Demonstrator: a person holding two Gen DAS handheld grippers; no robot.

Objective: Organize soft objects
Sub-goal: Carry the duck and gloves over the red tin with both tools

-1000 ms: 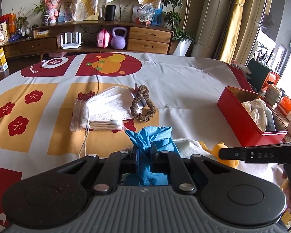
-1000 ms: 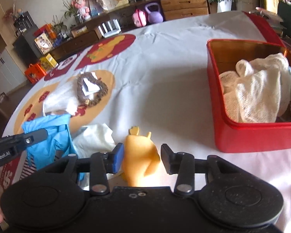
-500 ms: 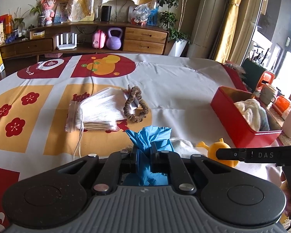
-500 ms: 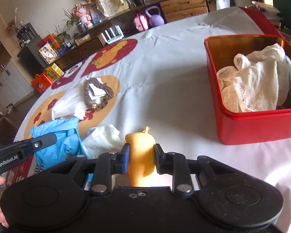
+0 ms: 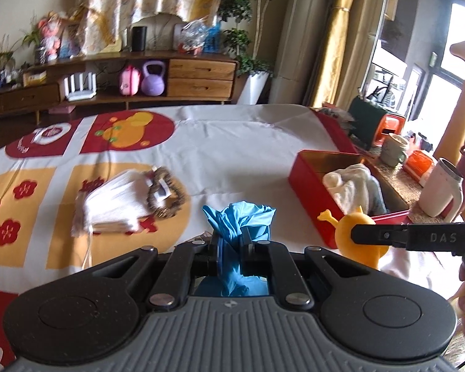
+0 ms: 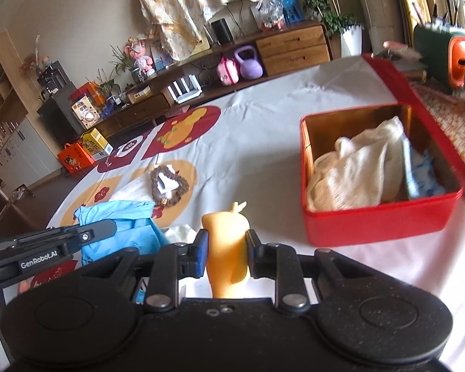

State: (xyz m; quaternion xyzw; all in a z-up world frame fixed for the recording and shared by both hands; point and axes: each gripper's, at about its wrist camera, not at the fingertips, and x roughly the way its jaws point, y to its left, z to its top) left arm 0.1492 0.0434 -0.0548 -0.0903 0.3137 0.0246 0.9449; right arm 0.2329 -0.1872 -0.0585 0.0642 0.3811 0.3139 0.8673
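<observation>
My left gripper point(image 5: 232, 241) is shut on a crumpled blue glove point(image 5: 238, 220) and holds it above the table. My right gripper point(image 6: 226, 246) is shut on a soft orange toy point(image 6: 228, 241), lifted off the cloth; the toy also shows in the left wrist view point(image 5: 353, 235). The red box point(image 6: 378, 223) stands to the right with a cream cloth point(image 6: 356, 167) and a blue item inside. The blue glove also shows at the left of the right wrist view point(image 6: 121, 226).
A white folded cloth pack point(image 5: 114, 204) and a brown hair scrunchie point(image 5: 164, 192) lie on the patterned tablecloth point(image 5: 232, 155). A white crumpled cloth point(image 6: 179, 232) lies below my grippers. Mugs and a white flask point(image 5: 440, 189) stand beyond the box.
The right gripper closed on the orange toy and lifted it. Both grippers rose and moved toward the red box with their loads.
</observation>
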